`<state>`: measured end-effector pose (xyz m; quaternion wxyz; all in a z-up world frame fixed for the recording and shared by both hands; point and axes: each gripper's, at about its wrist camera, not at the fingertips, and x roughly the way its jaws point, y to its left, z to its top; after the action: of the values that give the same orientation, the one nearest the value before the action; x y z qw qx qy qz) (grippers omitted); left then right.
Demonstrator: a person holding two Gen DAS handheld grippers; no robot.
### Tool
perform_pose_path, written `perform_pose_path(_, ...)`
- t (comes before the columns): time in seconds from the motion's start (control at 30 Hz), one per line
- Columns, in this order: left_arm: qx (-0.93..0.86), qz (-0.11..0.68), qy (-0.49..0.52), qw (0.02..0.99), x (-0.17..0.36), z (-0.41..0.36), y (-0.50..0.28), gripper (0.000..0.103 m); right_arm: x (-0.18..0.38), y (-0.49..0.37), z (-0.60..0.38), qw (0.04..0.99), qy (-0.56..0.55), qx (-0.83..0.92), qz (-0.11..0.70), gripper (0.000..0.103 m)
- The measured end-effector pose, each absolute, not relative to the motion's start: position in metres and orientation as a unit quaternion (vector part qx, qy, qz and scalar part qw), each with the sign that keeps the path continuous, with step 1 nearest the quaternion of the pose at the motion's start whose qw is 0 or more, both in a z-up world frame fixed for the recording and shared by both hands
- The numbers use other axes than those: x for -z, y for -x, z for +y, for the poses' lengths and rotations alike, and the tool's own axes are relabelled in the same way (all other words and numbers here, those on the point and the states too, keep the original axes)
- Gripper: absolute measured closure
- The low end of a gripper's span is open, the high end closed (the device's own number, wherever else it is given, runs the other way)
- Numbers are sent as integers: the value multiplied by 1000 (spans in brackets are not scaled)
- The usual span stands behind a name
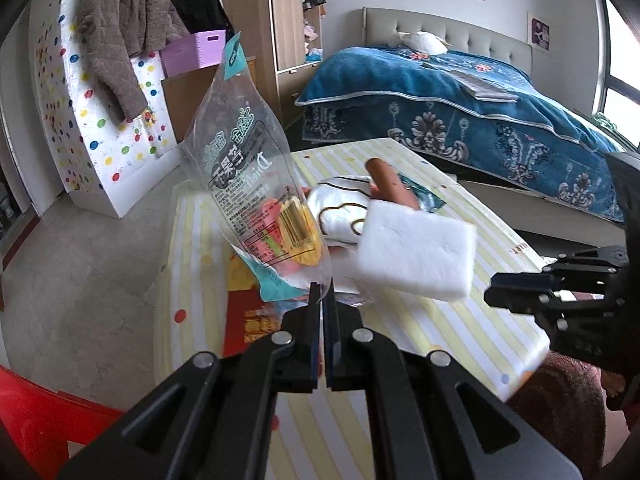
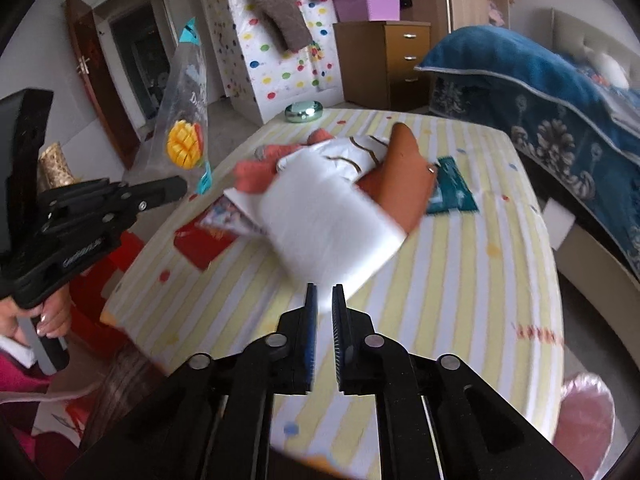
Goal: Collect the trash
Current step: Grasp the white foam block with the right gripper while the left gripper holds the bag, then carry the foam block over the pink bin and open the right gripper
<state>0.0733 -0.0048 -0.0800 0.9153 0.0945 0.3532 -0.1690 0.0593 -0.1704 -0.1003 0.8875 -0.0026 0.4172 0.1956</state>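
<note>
My left gripper [image 1: 322, 294] is shut on the bottom edge of a clear dried-mango bag [image 1: 248, 160], which stands upright above the table; the bag also shows in the right wrist view [image 2: 186, 128]. My right gripper [image 2: 324, 294] is shut on a white tissue pack [image 2: 328, 228], lifted and blurred; the pack also shows in the left wrist view [image 1: 416, 252]. On the striped table [image 2: 480, 280] lie a white wrapper with brown lines [image 2: 344, 156], a brown sausage-like object [image 2: 400, 172], a teal packet [image 2: 450, 192], a red packet [image 2: 204, 240] and an orange cloth [image 2: 256, 172].
A bed with a blue cover [image 1: 460, 108] stands beyond the table. A dotted white cabinet [image 1: 96, 128] and a wooden drawer unit [image 2: 384, 64] stand at the back. A red bin [image 1: 36, 412] sits low on the left. A green round case [image 2: 304, 112] lies at the table's far edge.
</note>
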Motion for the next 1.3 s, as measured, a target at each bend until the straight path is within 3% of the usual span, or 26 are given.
perform_pose_path(0.03,173,353,-95,915,80,-7,-71,103,100,-57,-172,890,6,-191,415,70)
perform_pose_path(0.07,174,352,-96,915,80,-8,-70,103,99,-53,-173,893,12,-185,410,51)
perform_pose_path(0.1,176,351,-96,914,79,-10,-68,103,99,-50,-174,897,20,-179,403,42)
perform_pose_path(0.23,180,351,-99,914,80,-15,-64,103,102,-54,-176,903,22,-169,394,28)
perform_pose_path(0.3,180,353,-100,913,82,-16,-65,103,105,-62,-176,905,22,-172,389,16)
perform_pose_path(0.7,171,366,-105,909,90,-16,-79,103,131,-113,-159,885,67,-190,419,14)
perform_pose_path(0.73,171,365,-106,909,90,-17,-79,103,133,-112,-157,884,73,-194,419,15)
perform_pose_path(0.77,171,365,-106,909,90,-18,-79,103,134,-111,-155,884,77,-195,418,29)
perform_pose_path(0.8,172,365,-106,909,89,-19,-78,103,134,-108,-155,885,83,-191,416,35)
perform_pose_path(0.87,175,364,-108,909,88,-22,-75,103,132,-100,-156,891,80,-182,408,39)
perform_pose_path(1.3,294,327,-141,887,66,-105,-33,103,80,-3,-243,930,-8,-66,362,40)
